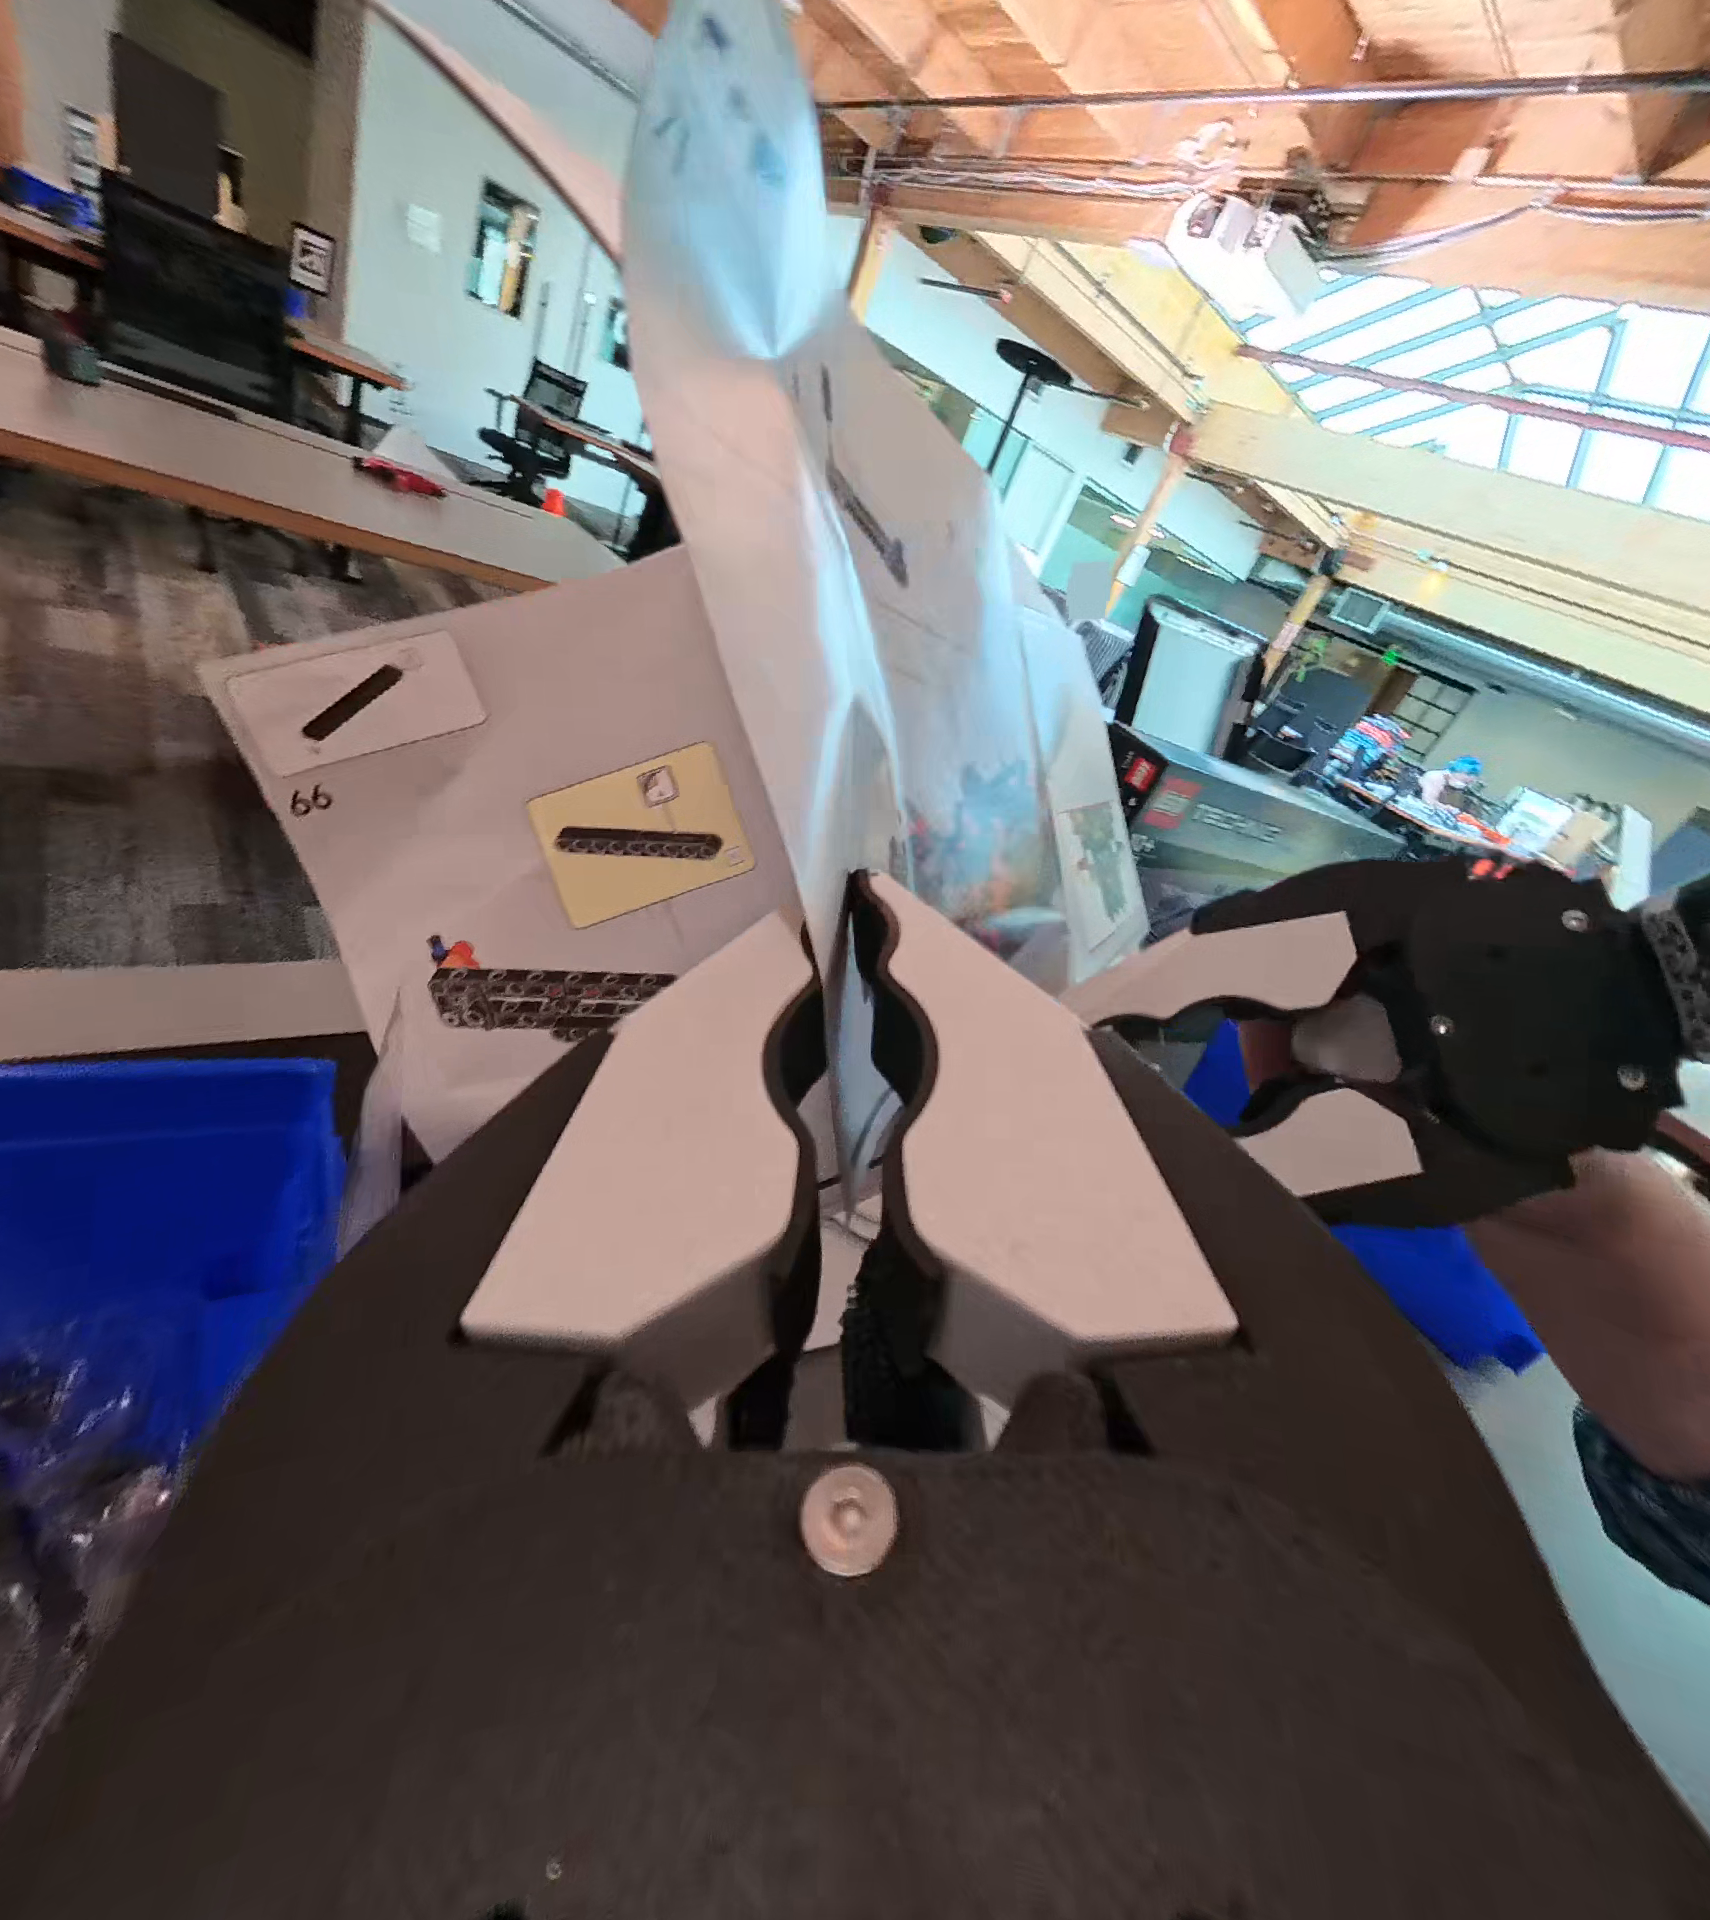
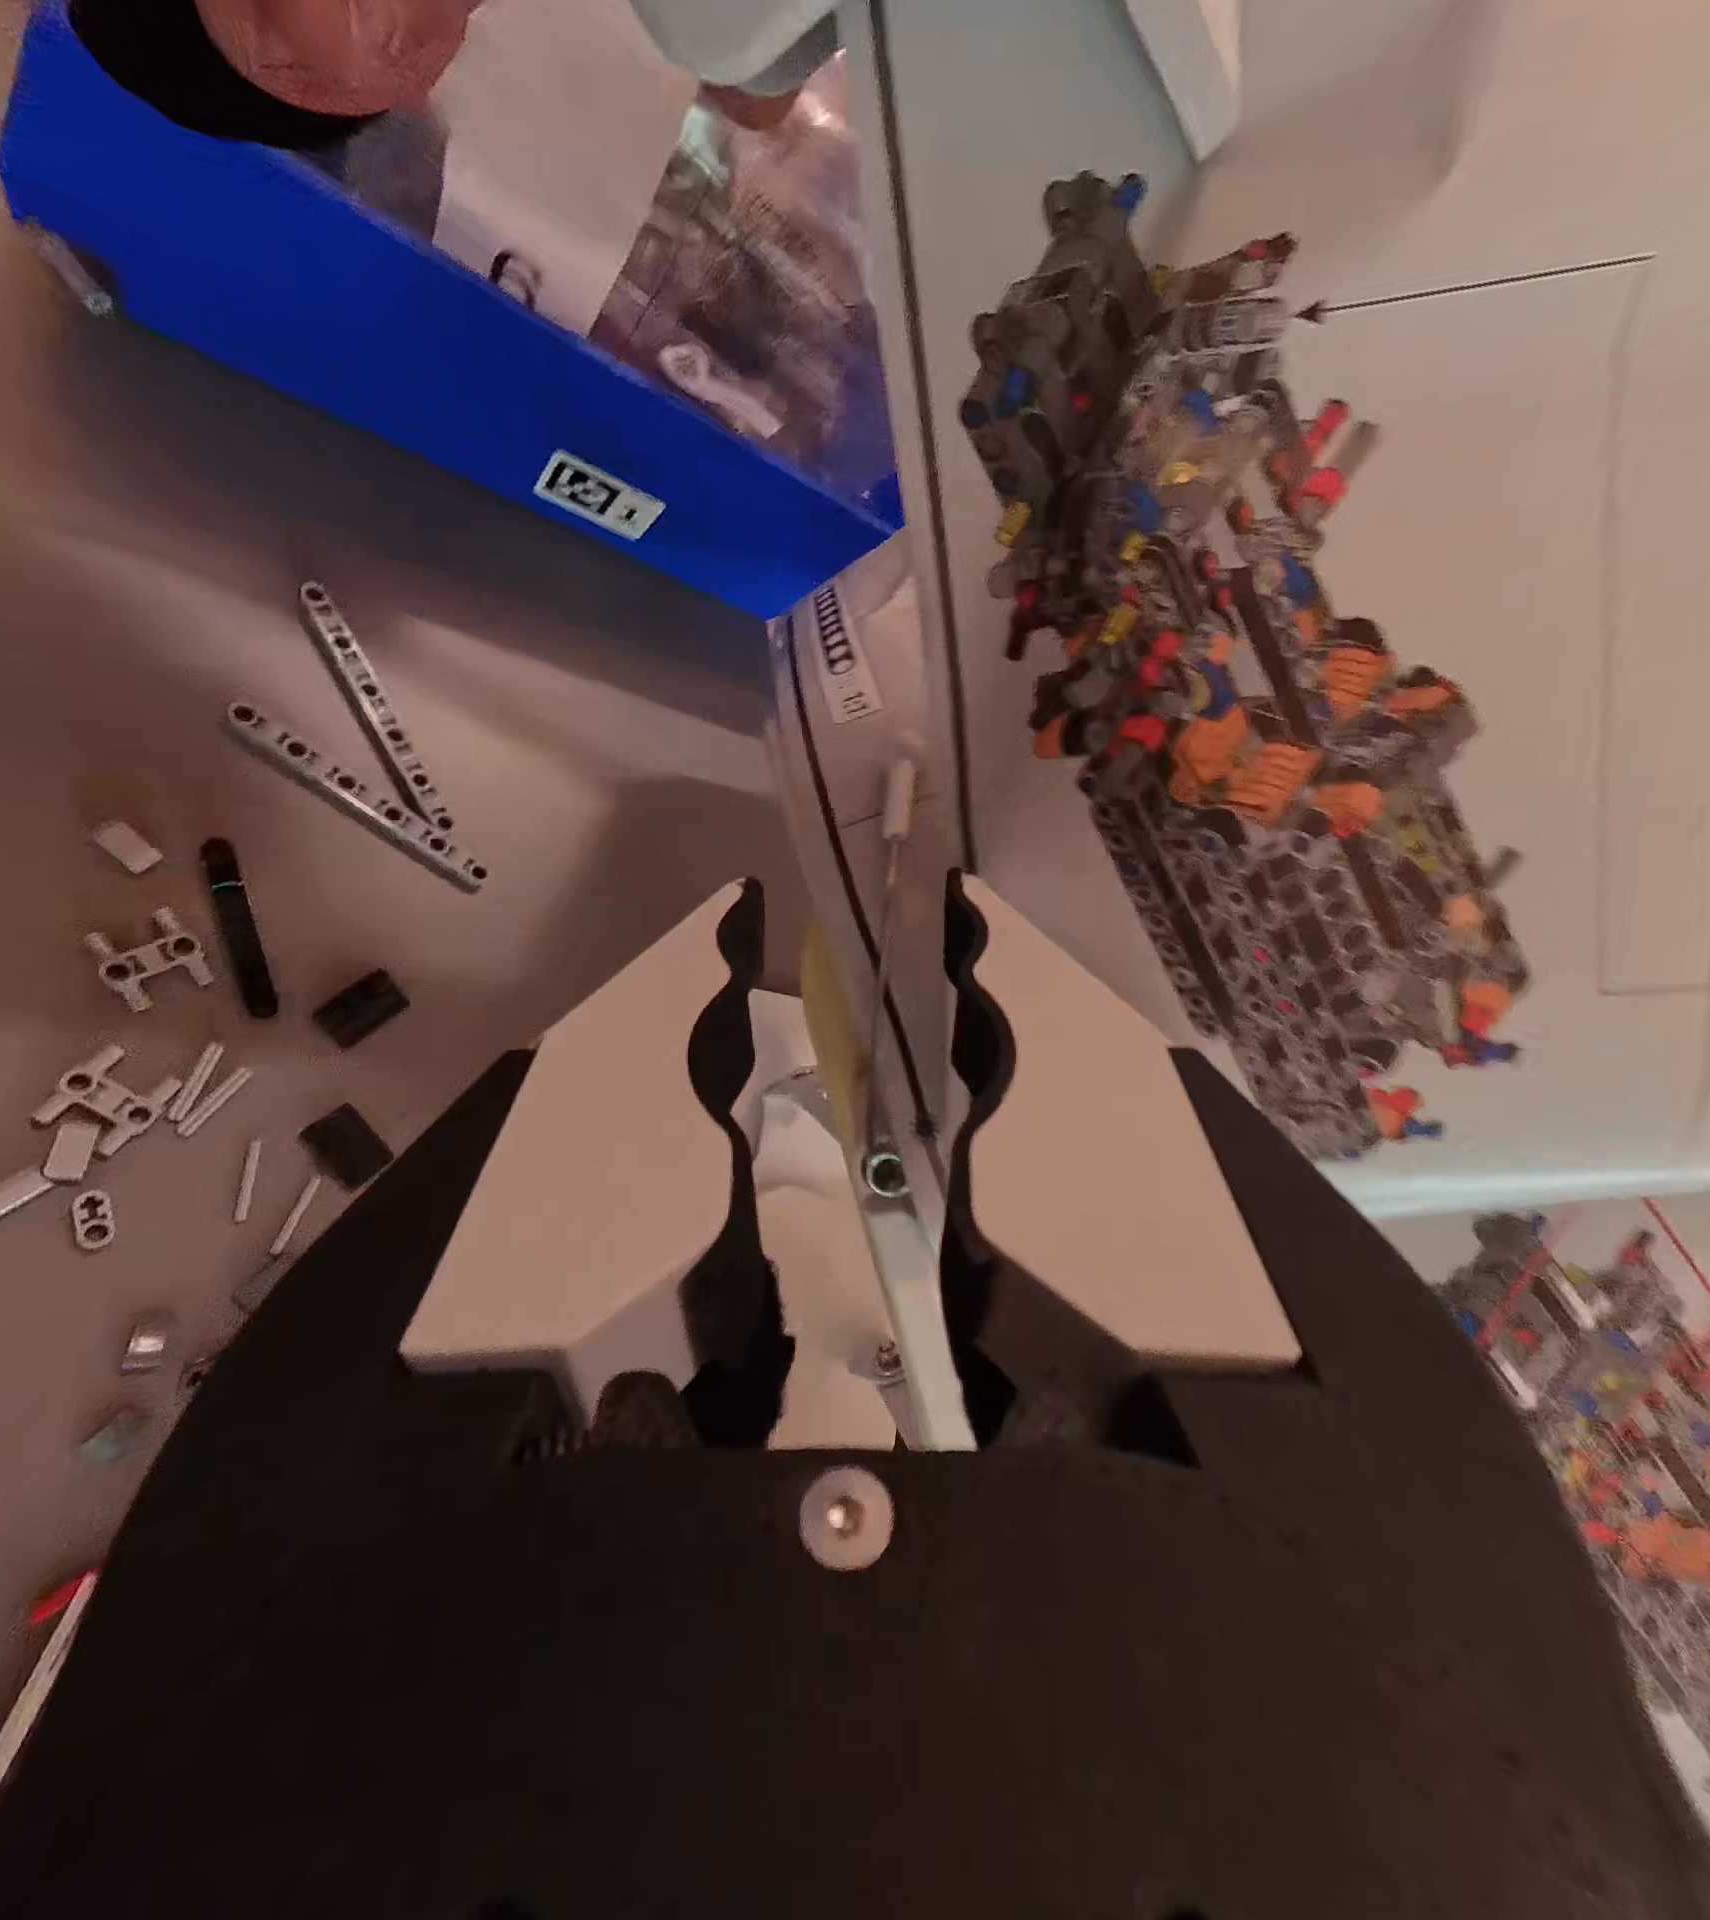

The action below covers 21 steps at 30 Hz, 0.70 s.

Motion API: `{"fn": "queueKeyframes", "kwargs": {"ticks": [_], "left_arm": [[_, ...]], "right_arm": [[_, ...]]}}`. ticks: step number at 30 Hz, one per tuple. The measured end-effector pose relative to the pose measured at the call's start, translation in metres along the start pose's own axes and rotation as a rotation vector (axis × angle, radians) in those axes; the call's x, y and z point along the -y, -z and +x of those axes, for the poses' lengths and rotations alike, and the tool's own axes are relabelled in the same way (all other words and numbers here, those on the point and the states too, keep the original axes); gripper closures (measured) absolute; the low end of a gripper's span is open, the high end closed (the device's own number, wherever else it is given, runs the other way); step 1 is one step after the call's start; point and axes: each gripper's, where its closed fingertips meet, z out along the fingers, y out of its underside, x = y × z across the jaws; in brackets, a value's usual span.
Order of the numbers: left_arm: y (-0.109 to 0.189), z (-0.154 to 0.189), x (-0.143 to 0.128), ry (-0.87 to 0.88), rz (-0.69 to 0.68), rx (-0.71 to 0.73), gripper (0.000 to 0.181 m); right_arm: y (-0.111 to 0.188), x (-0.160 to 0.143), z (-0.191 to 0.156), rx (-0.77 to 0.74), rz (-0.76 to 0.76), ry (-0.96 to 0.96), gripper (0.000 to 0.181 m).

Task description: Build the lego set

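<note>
The instruction booklet [image 1: 539, 790] stands open in the left wrist view. My left gripper [image 1: 838, 914] is shut on a lifted page [image 1: 809, 499] that stands on edge and curls upward. My right gripper [image 1: 1163, 1070] shows to the right of it, jaws apart. In the right wrist view my right gripper [image 2: 851, 883] is open, and a page edge [image 2: 908, 1299] runs between its fingers, close to the right one. A printed page [image 2: 1453, 727] with a model picture lies to its right. Loose parts lie on the table to its left: two long grey beams [image 2: 352, 769] and a black beam [image 2: 238, 925].
A blue bin [image 2: 363, 332] holding clear plastic bags [image 2: 757, 260] sits beyond the loose parts; it also shows at the lower left of the left wrist view [image 1: 103, 1164]. A dark set box [image 1: 1235, 821] stands behind the booklet. Small grey connectors [image 2: 103, 1112] are scattered near the table edge. There is about 12 cm between the tips of the two grippers. Measured from the fingertips, the black beam [image 2: 238, 925] is 20 cm or so from the right gripper and 30 cm from the left.
</note>
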Motion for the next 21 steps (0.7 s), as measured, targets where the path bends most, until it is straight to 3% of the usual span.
{"fn": "queueKeyframes", "kwargs": {"ticks": [1,4,12,21], "left_arm": [[-0.001,-0.003,-0.003,0.008,0.007,0.020,0.181],[-0.001,-0.010,-0.012,0.006,0.032,0.071,0.181],[-0.010,-0.027,-0.038,0.025,0.036,0.120,0.181],[-0.015,-0.040,-0.055,0.039,0.020,0.144,0.181]], "right_arm": [[-0.006,-0.003,-0.003,0.010,-0.025,0.018,0.152],[-0.017,-0.009,0.000,-0.044,-0.054,0.077,0.180],[-0.011,-0.010,-0.016,0.011,-0.004,0.141,0.181],[0.003,-0.004,-0.013,0.046,0.159,0.008,0.181]]}}
